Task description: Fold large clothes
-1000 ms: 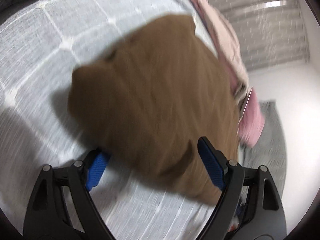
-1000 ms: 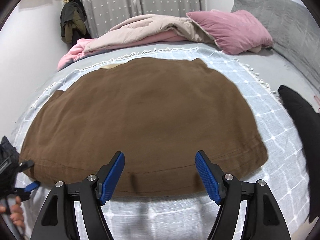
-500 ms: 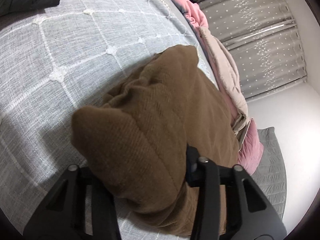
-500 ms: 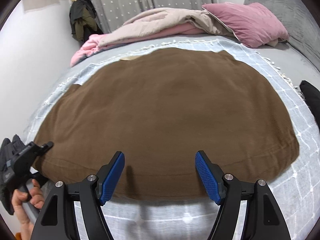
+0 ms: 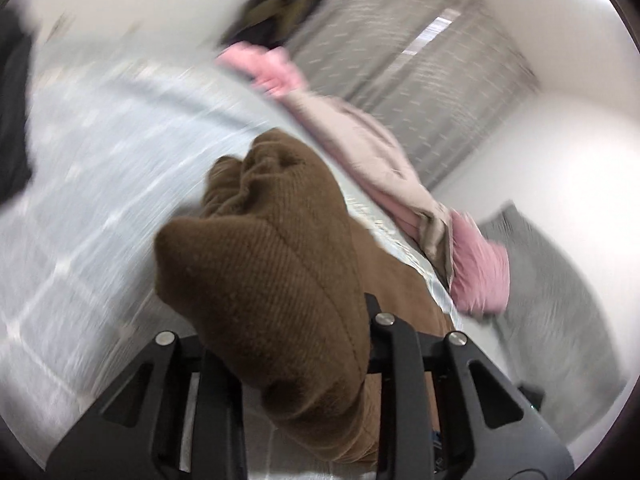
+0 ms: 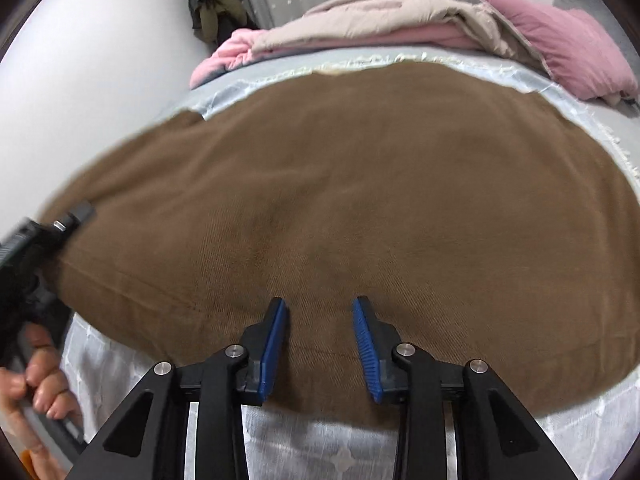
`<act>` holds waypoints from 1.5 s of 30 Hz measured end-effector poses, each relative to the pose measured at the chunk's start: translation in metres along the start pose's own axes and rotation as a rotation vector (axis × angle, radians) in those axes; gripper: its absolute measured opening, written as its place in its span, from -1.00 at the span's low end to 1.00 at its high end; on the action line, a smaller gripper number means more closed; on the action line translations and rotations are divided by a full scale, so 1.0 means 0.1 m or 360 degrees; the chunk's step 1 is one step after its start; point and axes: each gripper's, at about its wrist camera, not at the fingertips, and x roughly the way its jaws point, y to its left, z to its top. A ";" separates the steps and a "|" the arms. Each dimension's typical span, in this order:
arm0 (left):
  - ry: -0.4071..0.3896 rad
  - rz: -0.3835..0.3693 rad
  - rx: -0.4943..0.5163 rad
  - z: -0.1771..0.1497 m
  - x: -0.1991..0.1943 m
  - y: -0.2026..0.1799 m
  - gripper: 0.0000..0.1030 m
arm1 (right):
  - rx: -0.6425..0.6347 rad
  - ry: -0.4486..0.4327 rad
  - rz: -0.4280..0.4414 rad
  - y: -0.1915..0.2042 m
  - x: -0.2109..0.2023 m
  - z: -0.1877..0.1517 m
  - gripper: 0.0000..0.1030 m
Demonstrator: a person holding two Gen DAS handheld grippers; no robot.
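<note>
Left hand-held gripper closing, apparently clamping bunched brown garment corner; right hand-held gripper closing over its near hem.

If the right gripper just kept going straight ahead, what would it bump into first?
Most likely the brown garment. The right gripper points down at the garment's near edge, its closing jaws straddling the cloth, pads not visibly pinching it yet. Depth is hard to judge, but nothing else lies in between.

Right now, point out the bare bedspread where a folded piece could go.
Bare bedspread shows along the near edge below the brown garment, and a thin strip between its far edge and the heaped pink and beige bedding. The middle is covered; the far side by the pink pillow is crowded.
</note>
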 end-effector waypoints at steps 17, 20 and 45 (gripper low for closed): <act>0.0237 -0.0475 0.1055 -0.95 0.64 -2.41 -0.39 | 0.0736 -0.0344 0.0287 -1.93 -1.05 -0.02 0.14; 0.0461 -0.0514 0.1159 -1.40 0.97 -2.47 -0.36 | 0.0945 -0.0426 0.0252 -2.40 -1.23 -0.16 0.19; 0.0728 -0.0489 0.1245 -1.20 0.56 -1.70 0.63 | 0.0910 -0.0146 0.0422 -2.21 -0.80 -0.07 0.60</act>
